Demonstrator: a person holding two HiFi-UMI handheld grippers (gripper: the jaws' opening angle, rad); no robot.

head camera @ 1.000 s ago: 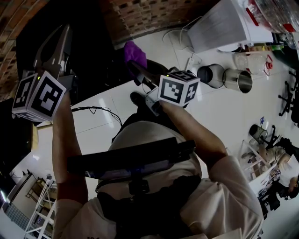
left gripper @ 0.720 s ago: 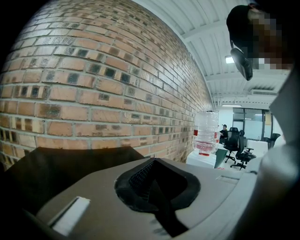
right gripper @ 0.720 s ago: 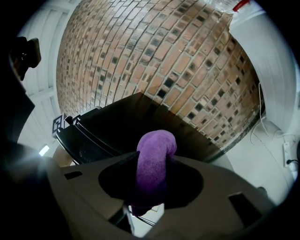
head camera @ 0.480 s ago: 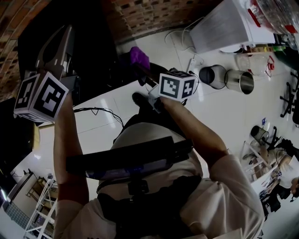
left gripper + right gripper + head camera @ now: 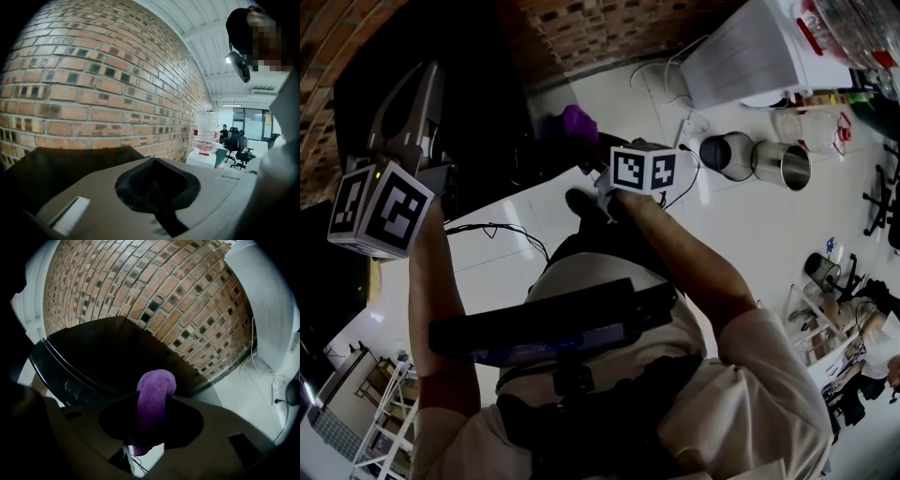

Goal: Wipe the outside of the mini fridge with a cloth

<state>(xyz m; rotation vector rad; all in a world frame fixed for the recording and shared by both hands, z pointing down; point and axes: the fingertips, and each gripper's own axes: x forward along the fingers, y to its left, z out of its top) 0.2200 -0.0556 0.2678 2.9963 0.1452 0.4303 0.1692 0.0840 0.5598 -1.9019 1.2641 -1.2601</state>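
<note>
Head view with both gripper views: a person stands on a white tiled floor (image 5: 750, 216) before a black mini fridge (image 5: 478, 89) set against a brick wall (image 5: 581, 33). The right gripper (image 5: 151, 401) has its fingers closed on a purple cloth (image 5: 157, 380), which is bunched into a roll and sticks out past the fingertips toward the fridge's dark body (image 5: 108, 350). In the head view the cloth (image 5: 572, 122) lies at the fridge's right-hand edge, just ahead of the gripper's marker cube (image 5: 642, 169). Whether the cloth presses on the surface cannot be told. The left gripper (image 5: 154, 180) is raised at the fridge's other side, near the wall, with its fingers shut together and nothing between them. In the head view it points up the picture over the fridge's dark top, well apart from the cloth. Behind the fridge, along the wall, stands a white water dispenser (image 5: 741, 52), and two metal bins — one dark (image 5: 724, 152), one shiny (image 5: 783, 162) — sit on the floor beside it. A black cable (image 5: 502, 230) trails across the tiles near the person's feet.
</note>
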